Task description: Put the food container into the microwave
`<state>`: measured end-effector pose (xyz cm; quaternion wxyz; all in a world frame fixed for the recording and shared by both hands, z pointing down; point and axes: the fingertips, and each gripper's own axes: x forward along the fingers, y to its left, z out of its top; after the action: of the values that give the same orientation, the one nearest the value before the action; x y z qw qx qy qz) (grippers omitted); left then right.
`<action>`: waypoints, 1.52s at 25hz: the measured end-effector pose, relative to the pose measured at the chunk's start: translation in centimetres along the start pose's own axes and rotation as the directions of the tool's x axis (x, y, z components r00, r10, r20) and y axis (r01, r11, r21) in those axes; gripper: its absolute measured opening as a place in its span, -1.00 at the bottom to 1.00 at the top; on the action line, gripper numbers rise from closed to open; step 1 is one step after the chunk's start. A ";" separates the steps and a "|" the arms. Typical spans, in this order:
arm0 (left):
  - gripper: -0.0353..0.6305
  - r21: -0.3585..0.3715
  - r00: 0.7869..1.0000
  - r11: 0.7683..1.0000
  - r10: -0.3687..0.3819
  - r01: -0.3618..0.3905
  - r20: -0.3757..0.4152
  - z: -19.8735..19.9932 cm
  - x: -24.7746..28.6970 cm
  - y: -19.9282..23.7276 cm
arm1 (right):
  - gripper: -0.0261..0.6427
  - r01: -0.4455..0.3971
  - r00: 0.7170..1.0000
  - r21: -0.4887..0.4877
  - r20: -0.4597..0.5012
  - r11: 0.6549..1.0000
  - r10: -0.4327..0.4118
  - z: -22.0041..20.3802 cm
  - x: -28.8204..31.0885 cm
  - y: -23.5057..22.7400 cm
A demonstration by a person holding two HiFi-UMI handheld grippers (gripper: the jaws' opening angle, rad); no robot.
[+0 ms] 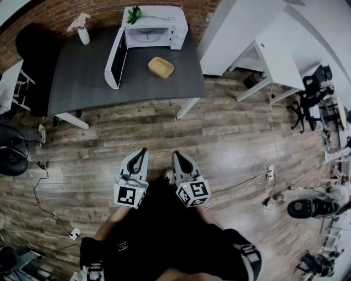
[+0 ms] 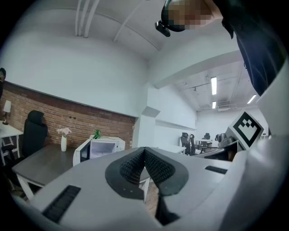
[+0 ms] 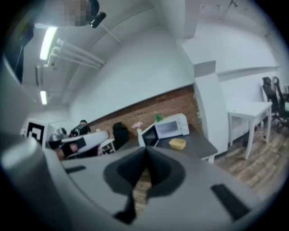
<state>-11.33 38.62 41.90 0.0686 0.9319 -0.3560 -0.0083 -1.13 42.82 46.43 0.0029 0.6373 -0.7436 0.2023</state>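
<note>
The food container [image 1: 160,67] is set on the table [image 1: 77,82], near the microwave [image 1: 153,24]; a vase [image 1: 83,36] is placed far left.

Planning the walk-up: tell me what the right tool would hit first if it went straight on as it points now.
The way looks free over the floor. Beyond it, the right tool, shut, lines up roughly with the microwave's open door on the table; depth is unclear.

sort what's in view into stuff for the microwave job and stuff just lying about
For the job: container, microwave with its door open, table under both.
Lying about: vase, plant, black chair, white desk.
</note>
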 end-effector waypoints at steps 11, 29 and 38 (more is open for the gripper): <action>-0.79 -0.013 1.000 1.000 -0.009 0.010 0.005 -0.1 -0.4 -0.2 | -0.83 -0.019 1.000 0.018 -0.001 1.000 0.019 -0.2 0.0 0.8; -0.79 -0.047 0.999 0.998 -0.038 0.038 0.015 0.4 -2.7 5.6 | -0.82 0.047 0.999 -0.021 0.013 0.999 -0.046 -0.6 3.7 4.5; -0.79 -0.048 0.998 0.997 -0.057 0.059 0.031 1.0 -3.8 9.2 | -0.82 0.083 0.996 -0.057 0.033 0.995 -0.081 -0.2 6.5 6.3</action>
<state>-20.34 34.25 42.01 0.0857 0.9397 -0.3294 -0.0326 -8.40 37.35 46.40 0.0183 0.6699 -0.7224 0.1704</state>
